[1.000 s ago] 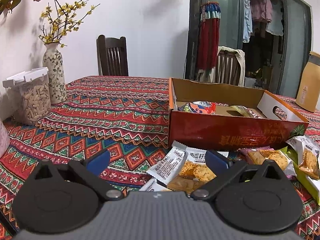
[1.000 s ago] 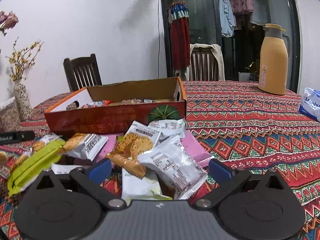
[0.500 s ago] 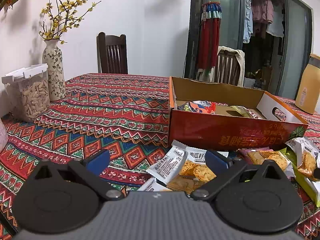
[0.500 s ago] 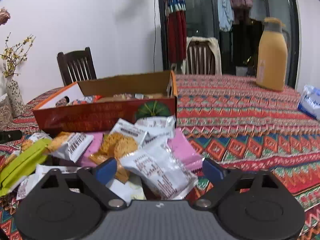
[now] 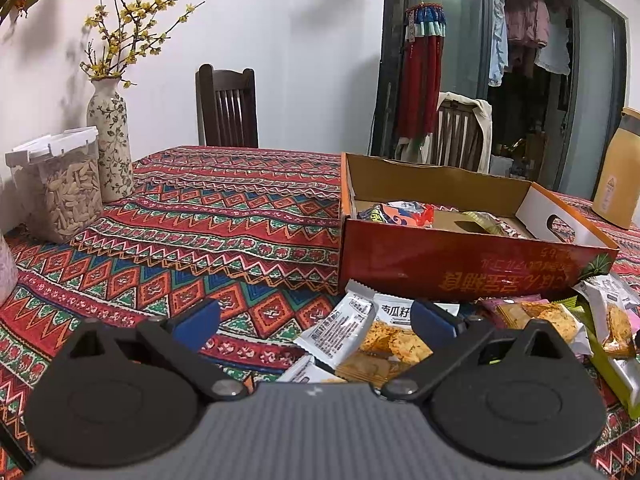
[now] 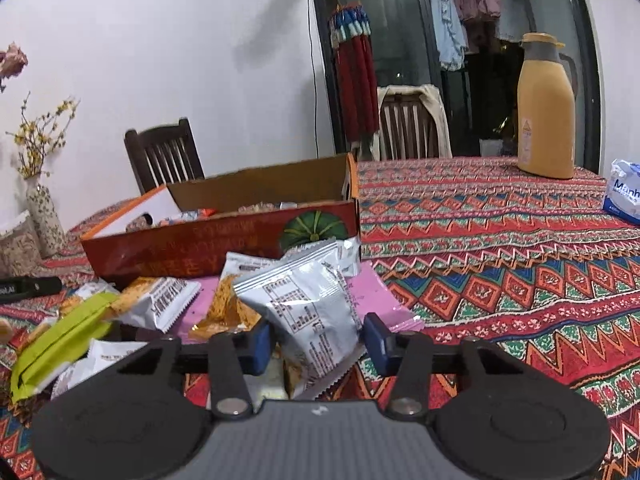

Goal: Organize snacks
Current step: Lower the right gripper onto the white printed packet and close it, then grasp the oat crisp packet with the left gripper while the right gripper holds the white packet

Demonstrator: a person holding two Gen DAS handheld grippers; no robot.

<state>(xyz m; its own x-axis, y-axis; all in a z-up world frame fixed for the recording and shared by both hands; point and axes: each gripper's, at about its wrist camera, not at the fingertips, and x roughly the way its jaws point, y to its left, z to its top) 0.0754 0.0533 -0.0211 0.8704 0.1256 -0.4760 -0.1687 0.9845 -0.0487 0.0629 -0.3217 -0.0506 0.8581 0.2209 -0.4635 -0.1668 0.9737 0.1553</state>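
My right gripper (image 6: 316, 342) has its blue pads (image 6: 259, 344) drawn in around a silver snack packet (image 6: 308, 312); the packet stands tilted between them, left pad touching its lower edge, right pad just beside it, so I read it as gripped, though contact on the right is hard to confirm. The packet sits above the snack pile (image 6: 160, 308) in front of the red cardboard box (image 6: 224, 240), with a pink wrapper (image 6: 376, 300) under it and a green packet (image 6: 60, 340) off to the left. My left gripper (image 5: 316, 322) is spread wide and holds nothing; a white cracker packet (image 5: 360, 336) lies on the patterned tablecloth (image 5: 200, 240) between the fingers, nearer the right pad (image 5: 432, 320), left pad apart from it. The box (image 5: 460, 268) is just behind, with a few wrapped snacks (image 5: 396, 214) already inside. A seed jar (image 5: 68, 188) and a vase (image 5: 110, 140) stand far left.
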